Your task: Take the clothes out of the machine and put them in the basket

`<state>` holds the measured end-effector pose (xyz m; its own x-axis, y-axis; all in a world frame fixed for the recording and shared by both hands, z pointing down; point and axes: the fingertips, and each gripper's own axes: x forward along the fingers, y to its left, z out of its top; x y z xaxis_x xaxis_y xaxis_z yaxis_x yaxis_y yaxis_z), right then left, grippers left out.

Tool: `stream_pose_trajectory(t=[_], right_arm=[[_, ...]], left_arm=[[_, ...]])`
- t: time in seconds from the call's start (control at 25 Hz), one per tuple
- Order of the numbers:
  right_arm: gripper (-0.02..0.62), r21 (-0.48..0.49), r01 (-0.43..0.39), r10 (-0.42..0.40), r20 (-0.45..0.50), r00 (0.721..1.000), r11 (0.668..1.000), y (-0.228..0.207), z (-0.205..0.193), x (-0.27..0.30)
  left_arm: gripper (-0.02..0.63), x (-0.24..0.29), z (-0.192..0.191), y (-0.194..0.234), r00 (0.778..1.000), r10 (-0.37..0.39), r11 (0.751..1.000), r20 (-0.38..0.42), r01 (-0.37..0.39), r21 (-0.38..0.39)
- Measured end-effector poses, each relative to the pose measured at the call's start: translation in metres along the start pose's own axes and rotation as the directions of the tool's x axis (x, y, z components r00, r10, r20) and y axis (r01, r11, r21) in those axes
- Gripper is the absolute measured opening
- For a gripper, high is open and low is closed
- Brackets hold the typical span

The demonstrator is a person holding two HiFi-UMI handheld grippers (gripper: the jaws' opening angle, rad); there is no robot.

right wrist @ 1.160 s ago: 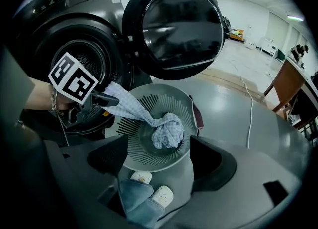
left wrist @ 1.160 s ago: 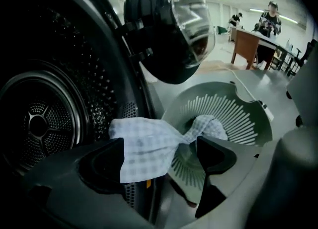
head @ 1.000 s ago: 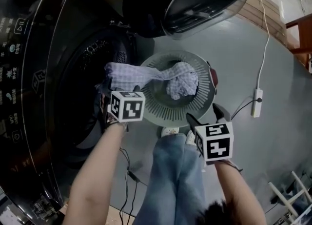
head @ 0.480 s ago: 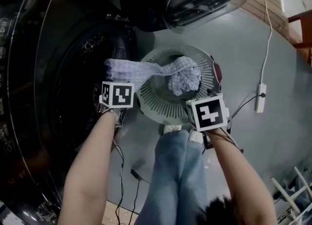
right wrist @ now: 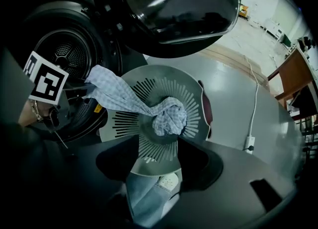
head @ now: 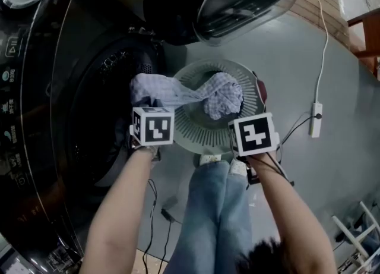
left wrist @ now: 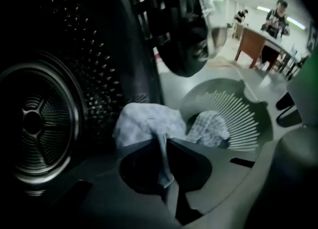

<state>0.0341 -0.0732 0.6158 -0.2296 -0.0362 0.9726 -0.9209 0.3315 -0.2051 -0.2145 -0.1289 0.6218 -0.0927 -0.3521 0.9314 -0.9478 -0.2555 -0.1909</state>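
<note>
Grey floor (head: 297, 71) puts the basket (head: 196, 139) at the machine's (head: 89, 118) three o'clock, so the left gripper (left wrist: 166, 146) clenches the checked cloth's (head: 172, 91) trailing end while the right gripper's (right wrist: 160, 143) just-narrowing jaws grasp nothing.

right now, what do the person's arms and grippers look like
The left gripper and right gripper each have two dark, rounded jaws and a white cube with black square markers. The right gripper's jaws have just been closing, with nothing between them. Forearms are bare, no sleeves; a thin bracelet circles the left wrist.
</note>
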Motion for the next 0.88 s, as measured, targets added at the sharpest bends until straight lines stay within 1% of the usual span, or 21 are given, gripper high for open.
stream_pose_trajectory(t=[0.04,0.08,0.12,0.16,0.2,0.24,0.28,0.32,0.36,0.4,0.44,0.48,0.56,0.64,0.72,0.8,0.88], right_arm=[[0.247,-0.004,0.001,-0.001,0.005,1.000,1.000,-0.001,0.000,-0.002],[0.247,-0.006,0.002,-0.002,0.012,1.000,1.000,-0.002,0.000,-0.004],[0.247,-0.007,0.004,-0.004,0.020,1.000,1.000,-0.004,0.001,-0.005],[0.247,-0.004,0.005,-0.005,0.026,1.000,1.000,-0.006,0.002,-0.006],[0.247,-0.001,0.005,-0.005,0.032,0.999,1.000,-0.008,0.003,-0.007],[0.247,0.003,0.004,-0.005,0.038,0.999,1.000,-0.010,0.004,-0.008],[0.247,0.005,0.004,-0.004,0.042,0.999,1.000,-0.012,0.004,-0.009],[0.247,0.007,0.004,-0.004,0.045,0.999,1.000,-0.015,0.004,-0.009],[0.247,0.009,0.004,-0.005,0.046,0.999,1.000,-0.016,0.004,-0.009],[0.247,0.011,0.005,-0.005,0.046,0.999,1.000,-0.018,0.002,-0.009],[0.247,0.014,0.004,-0.005,0.045,0.999,1.000,-0.018,0.001,-0.009],[0.247,0.017,0.003,-0.004,0.044,0.999,1.000,-0.018,-0.001,-0.008],[0.247,0.019,-0.002,0.001,0.040,0.999,1.000,-0.016,-0.004,-0.007],[0.247,0.014,-0.006,0.006,0.035,0.999,1.000,-0.014,-0.007,-0.005],[0.247,0.009,-0.011,0.011,0.029,1.000,1.000,-0.011,-0.011,-0.003],[0.247,0.007,-0.023,0.023,0.027,0.999,1.000,-0.006,-0.013,-0.001],[0.247,0.001,-0.037,0.037,0.028,0.999,0.999,0.000,-0.015,0.001]], left_arm=[[0.011,-0.004,0.009,-0.025,0.994,-0.104,0.994,0.037,0.105,-0.007],[0.011,-0.010,0.018,-0.053,0.968,-0.237,0.971,0.077,0.239,-0.011],[0.011,-0.016,0.026,-0.082,0.922,-0.370,0.928,0.114,0.373,-0.010],[0.011,-0.023,0.033,-0.106,0.871,-0.470,0.880,0.143,0.475,-0.004],[0.011,-0.028,0.038,-0.122,0.837,-0.523,0.848,0.161,0.529,0.003],[0.012,-0.029,0.041,-0.130,0.829,-0.534,0.842,0.168,0.540,0.009],[0.026,-0.029,0.042,-0.134,0.837,-0.522,0.850,0.166,0.527,0.014],[0.128,-0.029,0.042,-0.136,0.847,-0.508,0.859,0.156,0.512,0.017],[0.287,-0.027,0.041,-0.138,0.856,-0.497,0.866,0.142,0.500,0.016],[0.378,-0.026,0.038,-0.137,0.867,-0.482,0.875,0.128,0.485,0.012],[0.407,-0.024,0.035,-0.132,0.882,-0.455,0.889,0.119,0.458,0.010],[0.425,-0.021,0.032,-0.123,0.902,-0.416,0.909,0.116,0.417,0.012],[0.447,-0.017,0.026,-0.100,0.942,-0.314,0.949,0.118,0.314,0.020],[0.460,-0.014,0.019,-0.073,0.973,-0.198,0.980,0.120,0.198,0.017],[0.465,-0.015,0.011,-0.045,0.989,-0.090,0.996,0.115,0.090,0.003],[0.465,-0.018,-0.002,-0.020,0.996,-0.015,1.000,0.088,0.017,-0.021],[0.465,-0.025,-0.015,0.004,0.997,0.058,0.997,0.059,-0.055,-0.053]])
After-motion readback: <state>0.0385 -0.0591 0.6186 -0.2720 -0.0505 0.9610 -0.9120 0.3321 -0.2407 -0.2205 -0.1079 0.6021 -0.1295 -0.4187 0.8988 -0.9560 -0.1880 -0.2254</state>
